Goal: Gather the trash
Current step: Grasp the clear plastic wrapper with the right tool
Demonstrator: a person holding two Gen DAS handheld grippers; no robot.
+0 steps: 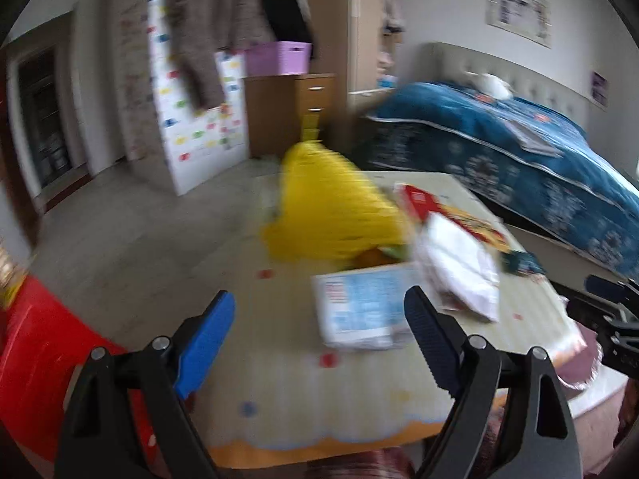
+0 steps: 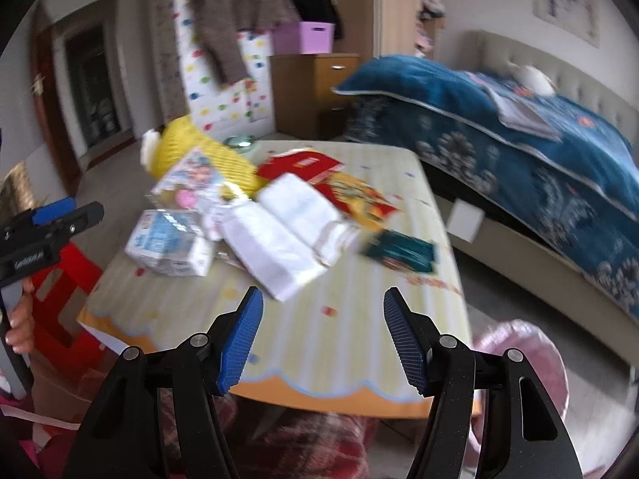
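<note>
Trash lies on a small table with a striped yellow cloth [image 2: 359,319]: a yellow bag [image 1: 331,207] [image 2: 211,155], a blue-and-white carton [image 1: 359,307] [image 2: 167,243], white wrappers [image 1: 459,267] [image 2: 291,231], red packaging [image 2: 303,167] and a dark green packet [image 2: 403,251]. My left gripper [image 1: 319,315] is open and empty, above the table's near edge, just short of the carton. My right gripper [image 2: 323,319] is open and empty, above the near table edge, short of the white wrappers. The left gripper also shows at the left of the right wrist view [image 2: 52,215].
A pink-lined bin [image 2: 519,359] stands at the table's right near corner. A red stool [image 1: 36,359] stands on the left. A bed with a blue cover [image 2: 519,151] lies to the right. A wooden drawer unit [image 1: 291,111] and a patterned cabinet stand behind.
</note>
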